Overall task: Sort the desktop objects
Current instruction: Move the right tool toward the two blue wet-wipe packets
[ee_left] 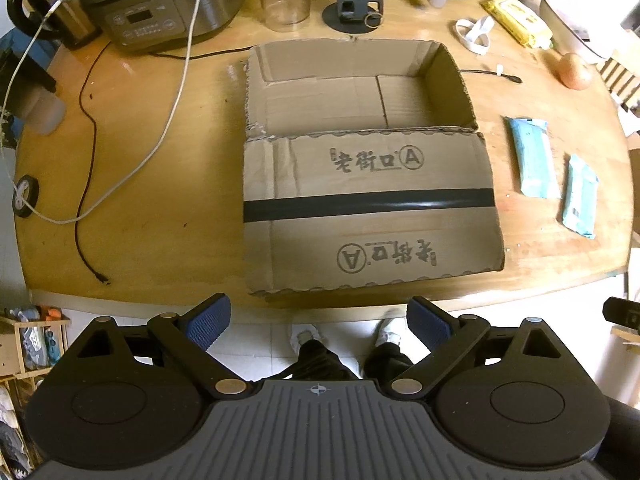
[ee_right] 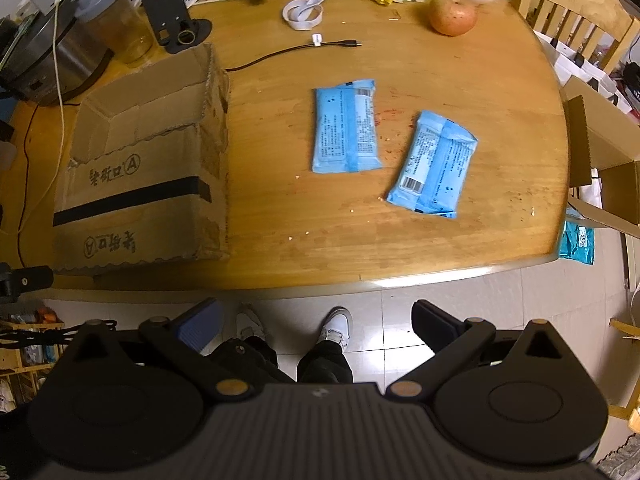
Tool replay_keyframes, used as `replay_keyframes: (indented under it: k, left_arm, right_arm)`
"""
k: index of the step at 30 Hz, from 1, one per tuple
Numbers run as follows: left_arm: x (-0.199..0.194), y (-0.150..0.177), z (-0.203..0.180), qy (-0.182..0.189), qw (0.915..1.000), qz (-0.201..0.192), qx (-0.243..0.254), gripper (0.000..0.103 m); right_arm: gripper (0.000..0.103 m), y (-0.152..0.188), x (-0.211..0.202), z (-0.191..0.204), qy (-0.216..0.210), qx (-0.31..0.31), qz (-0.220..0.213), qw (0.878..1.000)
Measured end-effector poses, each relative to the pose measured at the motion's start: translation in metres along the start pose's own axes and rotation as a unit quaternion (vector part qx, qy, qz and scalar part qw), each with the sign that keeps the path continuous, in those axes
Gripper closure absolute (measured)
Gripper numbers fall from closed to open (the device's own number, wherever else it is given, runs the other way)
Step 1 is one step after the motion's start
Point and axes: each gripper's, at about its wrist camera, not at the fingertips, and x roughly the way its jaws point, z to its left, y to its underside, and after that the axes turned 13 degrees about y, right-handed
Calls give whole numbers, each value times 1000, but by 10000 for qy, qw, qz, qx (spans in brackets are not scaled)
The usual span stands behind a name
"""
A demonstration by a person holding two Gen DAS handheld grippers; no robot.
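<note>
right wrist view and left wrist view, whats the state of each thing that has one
brown cardboard box: open on top, empty inside
left blue packet: sealed, flat on the table, printed side up
right blue packet: sealed, flat, at an angle
black cable: loose, plug end free
red apple: whole
left gripper: open, empty
right gripper: open, empty

Both the left tongs (ee_left: 319,320) and right tongs (ee_right: 318,322) hang spread wide, gripping nothing.
</note>
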Motion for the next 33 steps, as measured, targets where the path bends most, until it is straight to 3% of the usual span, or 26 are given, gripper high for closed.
replay_keyframes:
  k: [33]
  left_arm:
    - [25, -11, -72, 100, 9976, 175, 658, 6]
  right_arm:
    - [0, 8, 10, -63, 234, 482, -25, 9986]
